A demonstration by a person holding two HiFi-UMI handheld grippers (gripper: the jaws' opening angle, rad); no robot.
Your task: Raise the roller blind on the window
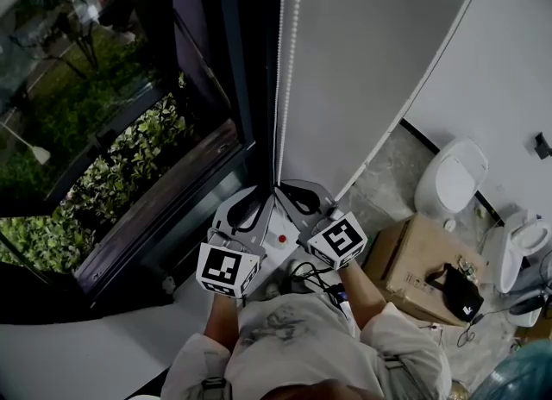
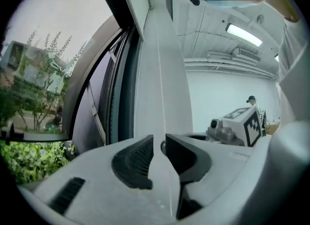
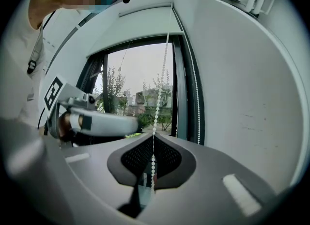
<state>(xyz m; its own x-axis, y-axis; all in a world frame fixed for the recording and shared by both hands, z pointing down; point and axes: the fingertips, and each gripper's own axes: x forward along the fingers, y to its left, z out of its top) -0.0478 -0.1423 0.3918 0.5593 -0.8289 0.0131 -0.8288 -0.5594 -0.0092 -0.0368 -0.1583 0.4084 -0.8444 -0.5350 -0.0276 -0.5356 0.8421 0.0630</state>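
The white bead chain (image 1: 289,62) of the roller blind hangs in two strands beside the dark window frame (image 1: 241,88), down to my two grippers. My right gripper (image 3: 153,144) is shut on one strand of the bead chain (image 3: 160,83), which runs straight up from its pads. The other strand (image 3: 193,88) hangs free by the wall. My left gripper (image 2: 159,146) stands open just left of the right gripper (image 1: 291,193), with a clear gap between its pads; I cannot tell if the chain passes through it. The pale blind (image 3: 140,25) covers only the window's top.
A white wall (image 1: 379,45) lies right of the chain. On the floor at right are a toilet (image 1: 450,178), a cardboard box (image 1: 414,265) with a black item on it, and another white fixture (image 1: 517,247). A green hedge (image 1: 112,183) shows outside the glass.
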